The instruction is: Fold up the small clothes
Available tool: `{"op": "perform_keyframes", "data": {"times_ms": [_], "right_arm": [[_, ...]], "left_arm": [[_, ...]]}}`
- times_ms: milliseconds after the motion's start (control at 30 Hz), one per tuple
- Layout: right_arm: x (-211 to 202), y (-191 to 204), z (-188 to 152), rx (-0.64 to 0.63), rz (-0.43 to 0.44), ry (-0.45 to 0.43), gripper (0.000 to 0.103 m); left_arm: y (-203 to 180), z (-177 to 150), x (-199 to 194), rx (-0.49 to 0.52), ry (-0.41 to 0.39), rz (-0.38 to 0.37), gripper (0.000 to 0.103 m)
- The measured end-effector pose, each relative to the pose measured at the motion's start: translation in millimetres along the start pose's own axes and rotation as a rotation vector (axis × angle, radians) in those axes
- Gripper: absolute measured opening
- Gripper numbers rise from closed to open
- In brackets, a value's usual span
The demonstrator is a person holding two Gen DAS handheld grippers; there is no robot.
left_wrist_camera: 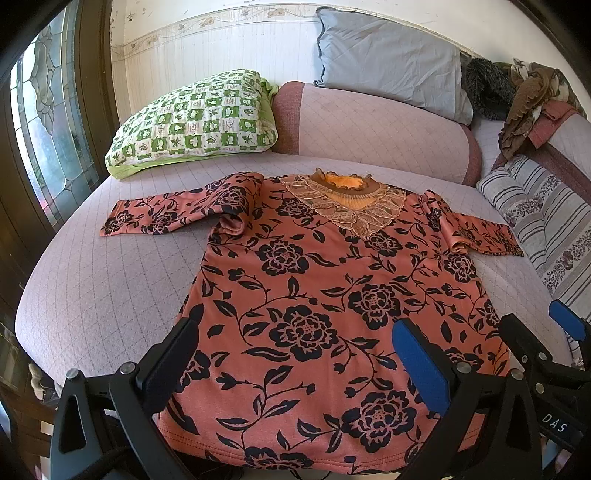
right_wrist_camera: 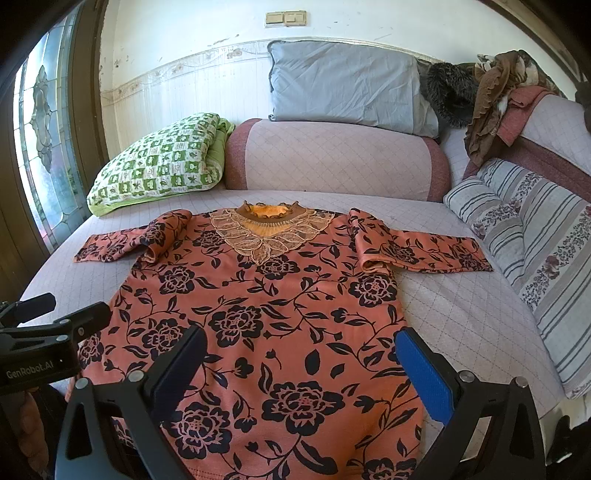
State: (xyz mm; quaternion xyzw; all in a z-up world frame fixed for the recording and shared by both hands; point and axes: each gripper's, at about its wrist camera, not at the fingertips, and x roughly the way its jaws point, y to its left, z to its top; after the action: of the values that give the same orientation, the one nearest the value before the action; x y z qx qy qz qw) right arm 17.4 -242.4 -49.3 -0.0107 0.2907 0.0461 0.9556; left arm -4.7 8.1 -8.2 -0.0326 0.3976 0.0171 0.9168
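On the quilted lilac bed (left_wrist_camera: 110, 280), an orange blouse with black roses (left_wrist_camera: 325, 295) lies flat and face up. Its long axis runs from the hem, nearest the cameras, straight away to the lace collar (left_wrist_camera: 343, 206), which points toward the pink bolster (left_wrist_camera: 369, 125) at the back. Both sleeves reach outward across that axis: the left sleeve (left_wrist_camera: 177, 210) runs toward the window side, the right sleeve (right_wrist_camera: 424, 251) toward the striped cushion (right_wrist_camera: 535, 251).

Each pair of tongs hovers over the hem end, aimed up the length of the garment. The left tongs (left_wrist_camera: 295, 369) are released, jaws spread wide over the lower left part of the blouse with nothing between them. The right tongs (right_wrist_camera: 303, 373) are likewise released and empty, spread over the lower right part.

Behind the blouse, a green checked pillow (left_wrist_camera: 192, 122) leans beside the bolster, and a grey pillow (left_wrist_camera: 388, 55) stands on top of it against the white wall (left_wrist_camera: 221, 44). A leaded glass window (left_wrist_camera: 48, 122) fills the left side. Brown clothes (left_wrist_camera: 524, 99) are heaped at the far right corner. A light switch plate (right_wrist_camera: 286, 18) sits on the wall.
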Motion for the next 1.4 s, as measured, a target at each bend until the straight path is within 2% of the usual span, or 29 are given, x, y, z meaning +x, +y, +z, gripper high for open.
{"op": "perform_keyframes", "data": {"times_ms": [433, 533, 633, 733, 833, 967, 1000, 1167, 1300, 1367, 1400], "right_arm": [[1.7, 0.7, 0.3, -0.001, 0.009, 0.002, 0.103], [6.9, -4.0, 4.4, 0.016, 0.044, 0.017, 0.103], [15.4, -27.1, 12.0, 0.087, 0.106, 0.031, 0.103], [33.5, -79.2, 21.5, 0.246, 0.175, 0.044, 0.103], [68.7, -156.1, 27.5, 0.456, 0.193, 0.076, 0.103], [125.1, -279.8, 27.6, 0.831, 0.244, 0.073, 0.102], [137.3, -299.6, 28.4, 0.885, 0.246, 0.078, 0.102], [202.6, -382.9, 36.2, 1.054, 0.198, 0.098, 0.101], [242.1, -408.6, 37.0, 1.101, 0.169, 0.111, 0.091], [262.5, -415.7, 37.8, 1.119, 0.170, 0.138, 0.072], [269.2, -417.1, 37.8, 1.114, 0.162, 0.147, 0.068]], "left_arm": [[0.8, 0.0, 1.0, 0.001, 0.002, -0.001, 0.103], [7.0, -0.5, 7.8, -0.009, 0.016, -0.013, 0.103], [13.6, -1.5, 19.8, -0.018, 0.039, -0.010, 0.103], [18.4, -3.6, 33.2, -0.025, 0.067, -0.007, 0.103], [19.6, -6.6, 47.3, -0.022, 0.095, -0.008, 0.103], [18.2, -8.6, 67.3, -0.016, 0.132, -0.020, 0.103], [17.9, -8.6, 71.8, -0.018, 0.137, -0.022, 0.103], [21.6, -4.2, 97.8, -0.029, 0.159, -0.013, 0.103], [30.0, 0.0, 117.3, -0.049, 0.180, -0.002, 0.103], [35.3, 1.9, 125.7, -0.064, 0.184, 0.000, 0.103], [37.2, 2.7, 129.0, -0.070, 0.185, -0.001, 0.103]]}}
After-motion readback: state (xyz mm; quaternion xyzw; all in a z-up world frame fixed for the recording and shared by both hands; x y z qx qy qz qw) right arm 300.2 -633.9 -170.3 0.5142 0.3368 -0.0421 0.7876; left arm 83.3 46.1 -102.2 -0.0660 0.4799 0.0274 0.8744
